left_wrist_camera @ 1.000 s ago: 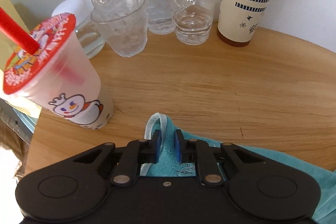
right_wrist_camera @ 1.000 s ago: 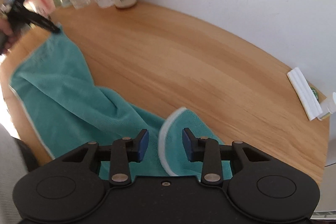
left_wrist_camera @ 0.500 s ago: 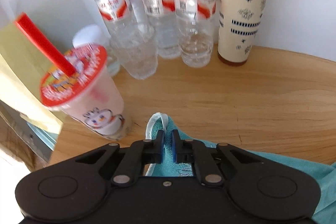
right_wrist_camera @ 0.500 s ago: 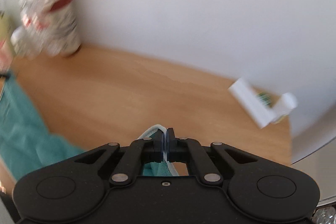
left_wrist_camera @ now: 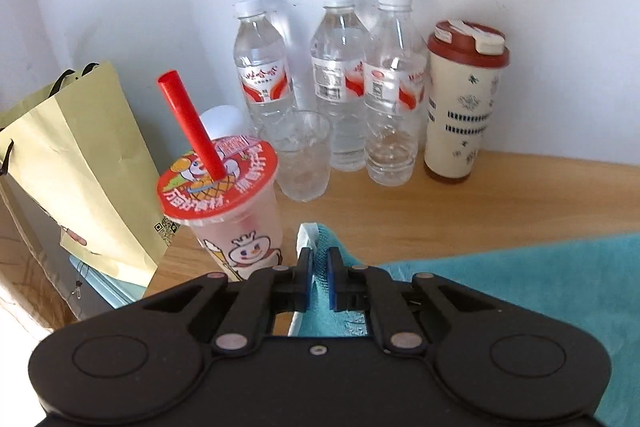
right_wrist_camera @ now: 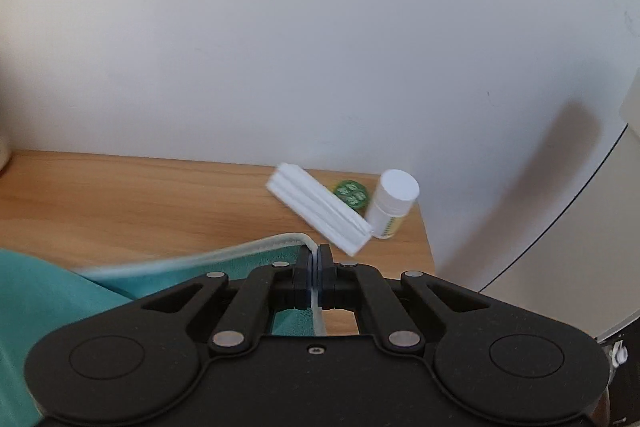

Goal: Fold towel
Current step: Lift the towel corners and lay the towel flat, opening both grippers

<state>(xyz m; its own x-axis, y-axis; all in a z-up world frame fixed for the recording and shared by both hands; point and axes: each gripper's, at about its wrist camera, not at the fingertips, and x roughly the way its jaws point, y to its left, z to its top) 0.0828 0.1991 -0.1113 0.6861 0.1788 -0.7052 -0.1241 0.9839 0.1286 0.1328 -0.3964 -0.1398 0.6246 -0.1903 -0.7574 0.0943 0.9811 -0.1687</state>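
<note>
On the wooden table (left_wrist_camera: 500, 195) against a white wall, both tongs (left_wrist_camera: 318, 259) (right_wrist_camera: 317, 261) pinch the teal towel (left_wrist_camera: 520, 279).

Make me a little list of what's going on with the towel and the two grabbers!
towel: teal towel, white edging, on wooden table
left gripper: shut on a towel corner
right gripper: shut on the towel's white edge
near left gripper: bubble tea cup, red straw
near right gripper: white box, white bottle
</note>
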